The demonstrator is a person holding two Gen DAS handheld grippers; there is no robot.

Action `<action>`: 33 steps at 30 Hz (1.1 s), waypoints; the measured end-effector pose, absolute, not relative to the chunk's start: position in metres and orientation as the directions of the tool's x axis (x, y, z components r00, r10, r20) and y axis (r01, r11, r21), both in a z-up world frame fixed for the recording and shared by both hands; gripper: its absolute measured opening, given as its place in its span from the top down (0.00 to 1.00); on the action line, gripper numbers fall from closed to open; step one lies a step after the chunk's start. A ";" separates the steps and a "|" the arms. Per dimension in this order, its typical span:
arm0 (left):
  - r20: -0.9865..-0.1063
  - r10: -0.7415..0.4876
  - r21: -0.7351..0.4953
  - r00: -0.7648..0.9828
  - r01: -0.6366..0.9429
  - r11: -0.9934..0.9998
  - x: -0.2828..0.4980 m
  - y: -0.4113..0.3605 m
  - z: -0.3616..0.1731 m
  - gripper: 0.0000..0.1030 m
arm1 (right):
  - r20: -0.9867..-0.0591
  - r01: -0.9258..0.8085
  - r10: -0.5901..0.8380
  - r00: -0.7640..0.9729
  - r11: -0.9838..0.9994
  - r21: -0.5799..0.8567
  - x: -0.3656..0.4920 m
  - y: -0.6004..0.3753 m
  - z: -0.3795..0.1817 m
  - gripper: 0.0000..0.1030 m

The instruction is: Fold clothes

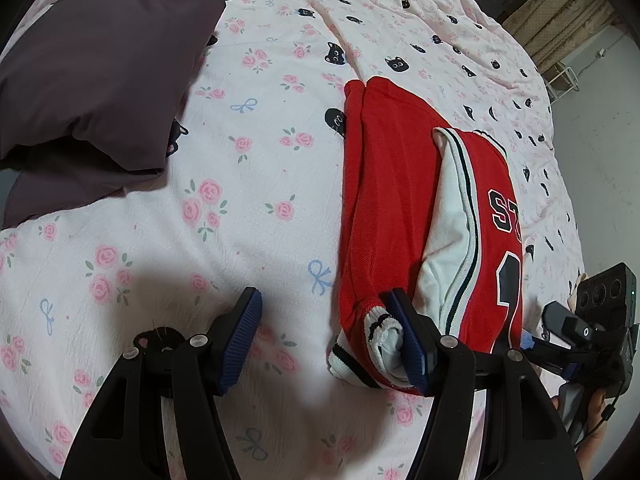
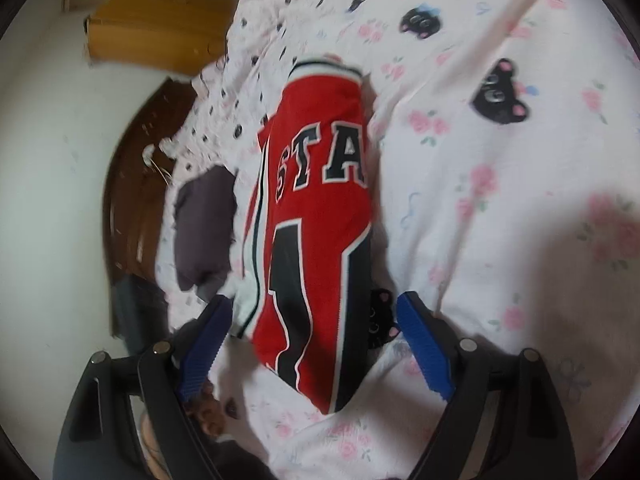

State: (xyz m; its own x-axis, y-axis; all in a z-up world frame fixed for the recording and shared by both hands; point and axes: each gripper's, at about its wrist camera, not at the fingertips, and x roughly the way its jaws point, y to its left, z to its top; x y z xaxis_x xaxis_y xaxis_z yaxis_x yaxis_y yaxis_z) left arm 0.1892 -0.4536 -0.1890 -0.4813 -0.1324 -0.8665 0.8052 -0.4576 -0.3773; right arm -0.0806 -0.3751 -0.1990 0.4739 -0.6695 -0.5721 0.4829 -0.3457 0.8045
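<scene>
I have the jacket (image 1: 384, 200) lying on the bed (image 1: 248, 184), already folded into a long narrow bundle, red body up with a white sleeve laid along it. My left gripper (image 1: 332, 340) has its jaws spread wide, gripping nothing, though the right pad touches the ribbed cuff (image 1: 380, 328) at the near end. My right gripper (image 2: 316, 344) is likewise released, jaws straddling the near end of the bundle (that view is blurred). I judge the knit soft, light and floppy, so it will sag unless I pinch thick layered edges, best at the cuff or the near corners. Its long axis runs away from both cameras, the striped hem (image 2: 326, 69) at the far end. A dark pillow (image 1: 100, 80) sits well apart to the left.
</scene>
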 end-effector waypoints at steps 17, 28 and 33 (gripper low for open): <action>-0.852 -0.108 -0.425 -0.513 0.797 -0.429 0.195 -0.457 -0.190 0.42 | -0.557 0.443 -0.657 0.508 -0.356 0.823 -0.064 -0.386 -0.198 0.31; -0.837 -0.097 -0.463 -0.539 0.790 -0.402 0.201 -0.459 -0.190 0.42 | -0.583 0.423 -0.615 0.531 -0.403 0.811 -0.054 -0.398 -0.200 0.78; -0.808 -0.085 -0.523 -0.583 0.776 -0.353 0.217 -0.463 -0.185 0.42 | -0.568 0.382 -0.625 0.535 -0.421 0.823 -0.066 -0.391 -0.200 0.86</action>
State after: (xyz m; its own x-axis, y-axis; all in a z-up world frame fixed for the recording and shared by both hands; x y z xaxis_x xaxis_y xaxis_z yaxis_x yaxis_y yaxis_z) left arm 0.2169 -0.4627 -0.1848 -0.5833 -0.0854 -0.8078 0.7758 -0.3533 -0.5228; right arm -0.0656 -0.3913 -0.1997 0.5350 -0.6251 -0.5683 0.3820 -0.4210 0.8227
